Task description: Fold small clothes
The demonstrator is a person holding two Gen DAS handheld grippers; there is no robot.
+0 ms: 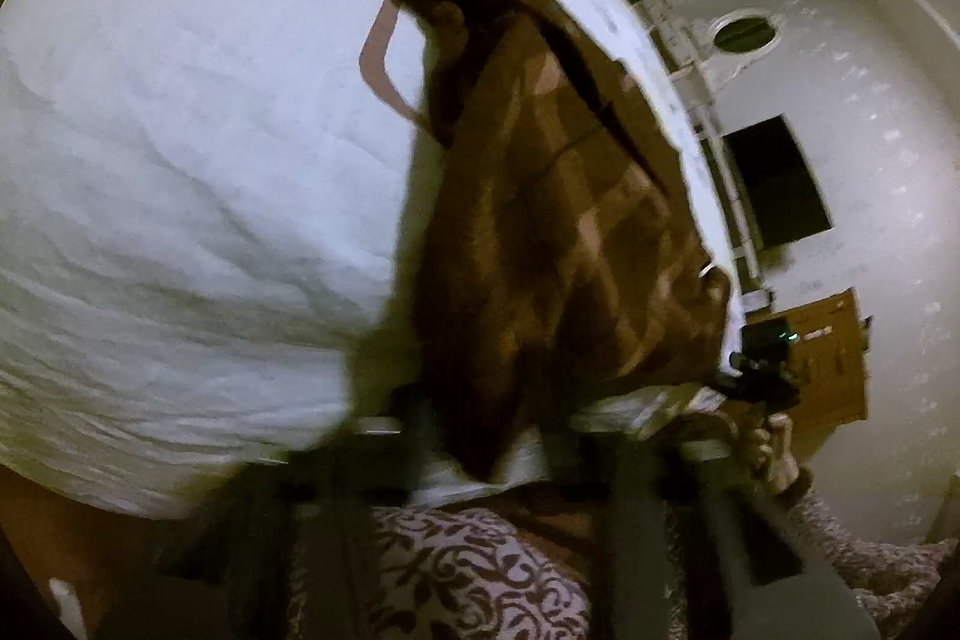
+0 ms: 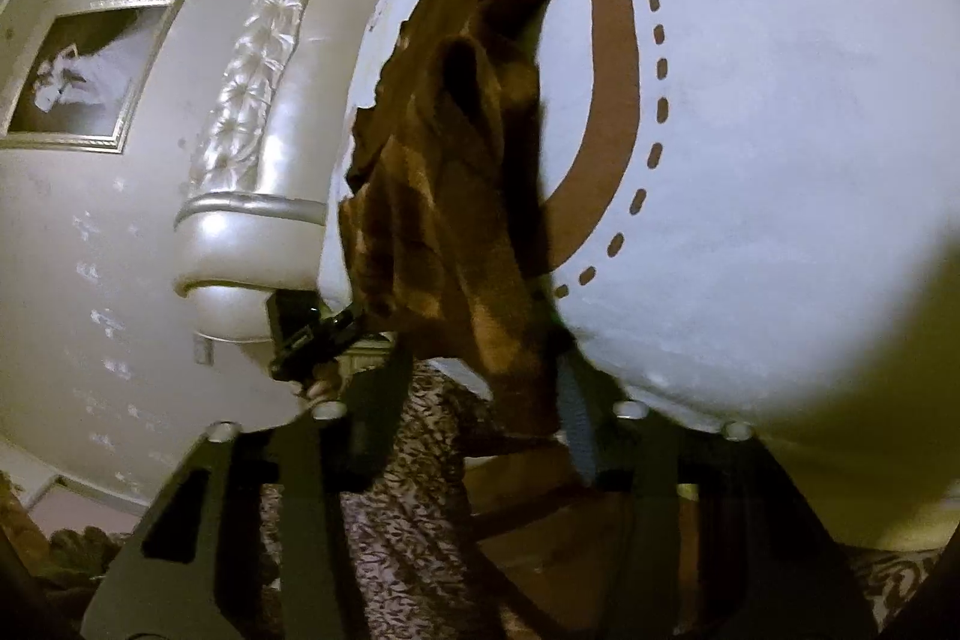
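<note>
Garment: a brown checked cloth point(image 1: 540, 220) is lying stretched along the bed, running from the near edge toward the far end, its far part bunching into dark folds.
Near hem: it is drooping over the bed's near edge and reaching in between the fingers of both tools.
Left gripper point(image 1: 480, 460): its jaws are standing narrow, and the cloth's near corner is sitting between them; it appears to be pinching that corner, though blur is hiding the pads.
Right gripper point(image 2: 516, 436): its jaws are standing partly closed with the hem hanging between them; whether the pads are pressing on it I cannot tell.
Handling: the cloth is looking light, soft and limp, so it is likely sagging wherever unsupported; the two near corners, pinched at the hem, seem the best holds.
Bedsheet point(image 1: 180, 160): white, wrinkling, carrying a brown printed band point(image 2: 606, 100).
Surroundings: a padded headboard point(image 2: 264, 100) and a framed picture point(image 2: 90, 70) are showing to the left, a patterned fabric point(image 1: 468, 568) below.
</note>
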